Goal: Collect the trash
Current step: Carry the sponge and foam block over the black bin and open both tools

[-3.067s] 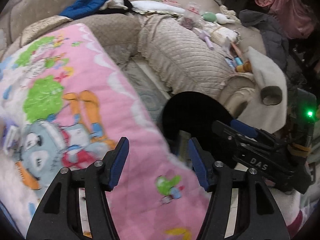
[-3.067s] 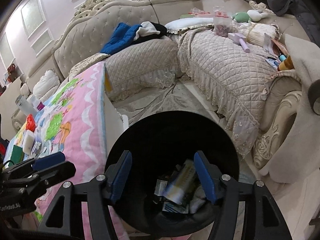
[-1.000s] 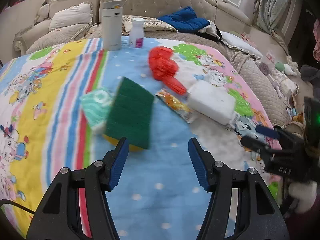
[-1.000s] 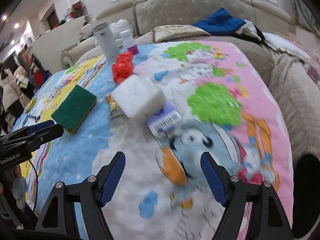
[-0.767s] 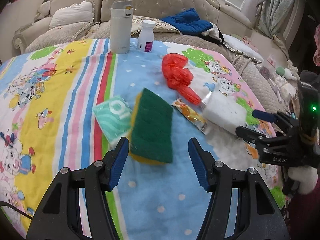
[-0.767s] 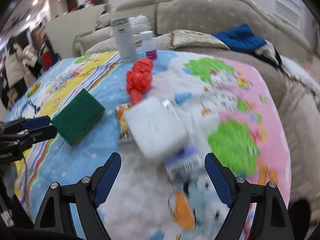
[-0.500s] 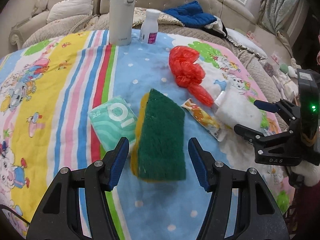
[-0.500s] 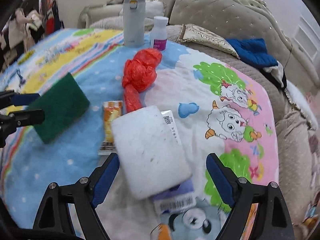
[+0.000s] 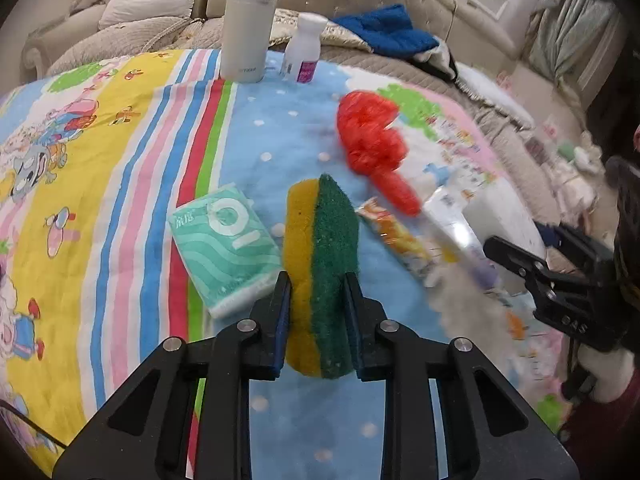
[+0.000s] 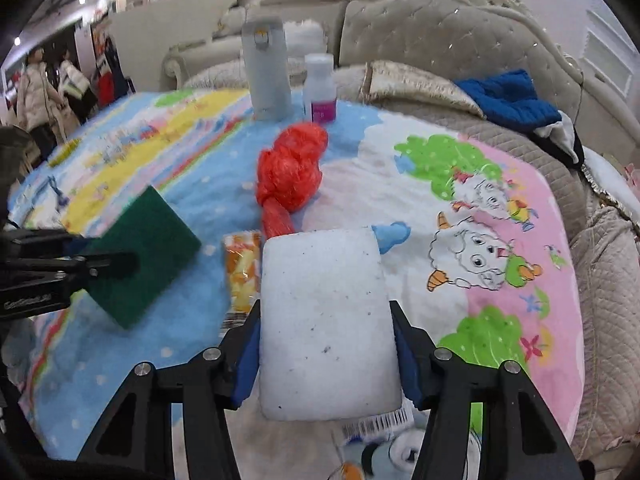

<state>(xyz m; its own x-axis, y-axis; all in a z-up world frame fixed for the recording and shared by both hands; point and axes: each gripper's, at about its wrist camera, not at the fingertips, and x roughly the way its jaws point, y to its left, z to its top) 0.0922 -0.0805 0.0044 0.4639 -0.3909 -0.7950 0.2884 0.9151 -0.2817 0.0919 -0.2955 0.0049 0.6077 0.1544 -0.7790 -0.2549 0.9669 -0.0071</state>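
My left gripper (image 9: 318, 312) is shut on a green and yellow sponge (image 9: 320, 268), held on edge over the cartoon blanket (image 9: 120, 168). The sponge also shows in the right wrist view (image 10: 148, 264). My right gripper (image 10: 324, 352) has its pads against both sides of a white foam block (image 10: 326, 320) lying on the blanket. A red plastic bag (image 10: 290, 172), an orange snack wrapper (image 10: 242, 268) and a teal tissue pack (image 9: 226, 244) lie nearby. A barcoded tube (image 10: 376, 424) lies partly under the block.
A grey flask (image 10: 266, 68) and a white bottle with a pink label (image 10: 320, 88) stand at the blanket's far edge. A beige sofa (image 10: 440, 40) with blue clothing (image 10: 508, 100) is behind. People stand at far left (image 10: 40, 92).
My left gripper closed on the sponge and tipped it on edge. My right gripper moved in over the white foam block and closed onto its sides.
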